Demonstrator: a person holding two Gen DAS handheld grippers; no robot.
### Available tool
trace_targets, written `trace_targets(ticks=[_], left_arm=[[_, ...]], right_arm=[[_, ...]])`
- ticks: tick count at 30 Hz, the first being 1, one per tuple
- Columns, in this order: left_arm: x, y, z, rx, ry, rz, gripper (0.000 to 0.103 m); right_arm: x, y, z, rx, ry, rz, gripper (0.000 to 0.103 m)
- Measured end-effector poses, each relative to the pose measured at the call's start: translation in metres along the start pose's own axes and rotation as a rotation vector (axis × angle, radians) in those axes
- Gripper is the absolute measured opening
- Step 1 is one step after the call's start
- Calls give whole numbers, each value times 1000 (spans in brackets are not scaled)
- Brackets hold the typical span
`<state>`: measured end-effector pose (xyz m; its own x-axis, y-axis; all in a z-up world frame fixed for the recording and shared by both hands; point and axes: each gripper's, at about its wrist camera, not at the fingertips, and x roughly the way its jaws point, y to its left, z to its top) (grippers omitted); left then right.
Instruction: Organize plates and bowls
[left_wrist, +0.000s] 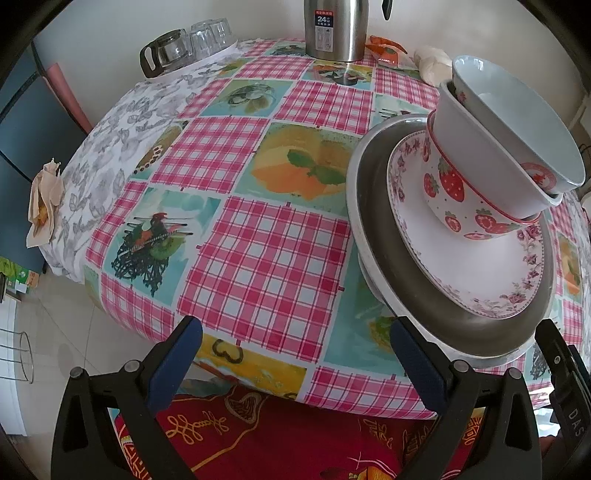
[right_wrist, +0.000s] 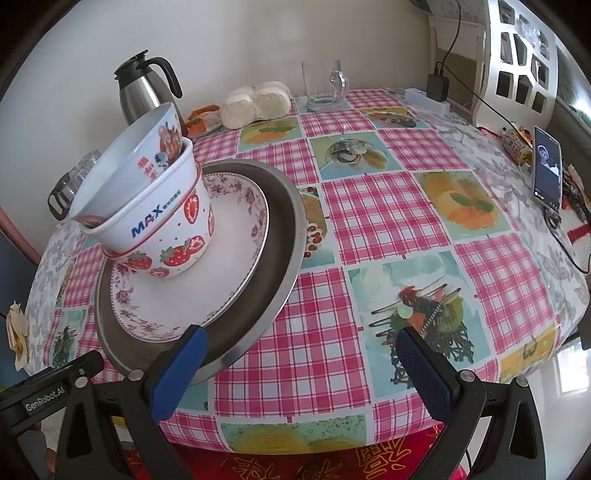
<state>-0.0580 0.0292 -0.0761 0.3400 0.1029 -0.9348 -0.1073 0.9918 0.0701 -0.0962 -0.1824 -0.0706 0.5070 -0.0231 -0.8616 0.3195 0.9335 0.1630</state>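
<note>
A stack stands on the checked tablecloth: a steel tray (left_wrist: 373, 229) (right_wrist: 280, 251), a floral plate (left_wrist: 480, 273) (right_wrist: 229, 251), then a strawberry bowl (left_wrist: 458, 199) (right_wrist: 177, 251), a white MAX bowl (right_wrist: 147, 214) (left_wrist: 476, 136) and a tilted pale blue bowl (left_wrist: 517, 122) (right_wrist: 129, 166) nested on top. My left gripper (left_wrist: 295, 362) is open at the table's near edge, left of the stack; its right finger (left_wrist: 417, 365) lies by the tray rim. My right gripper (right_wrist: 299, 373) is open, right of the stack; its left finger (right_wrist: 177, 373) overlaps the tray rim.
A steel thermos (left_wrist: 334, 29) (right_wrist: 142, 92), upturned glasses (left_wrist: 207, 37), an orange packet (left_wrist: 386, 50) and bagged white buns (right_wrist: 255, 103) line the back. A glass mug (right_wrist: 325, 86), a power strip (right_wrist: 428, 98) and a propped phone (right_wrist: 546, 170) sit right. Red fabric (left_wrist: 277, 435) lies below.
</note>
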Motion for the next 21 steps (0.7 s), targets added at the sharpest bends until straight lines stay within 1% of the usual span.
trace_targets(ticks=[21], left_arm=[[3,1,2,-5,19,-5,101]], right_arm=[[7,-2,0,12,26,-10,103]])
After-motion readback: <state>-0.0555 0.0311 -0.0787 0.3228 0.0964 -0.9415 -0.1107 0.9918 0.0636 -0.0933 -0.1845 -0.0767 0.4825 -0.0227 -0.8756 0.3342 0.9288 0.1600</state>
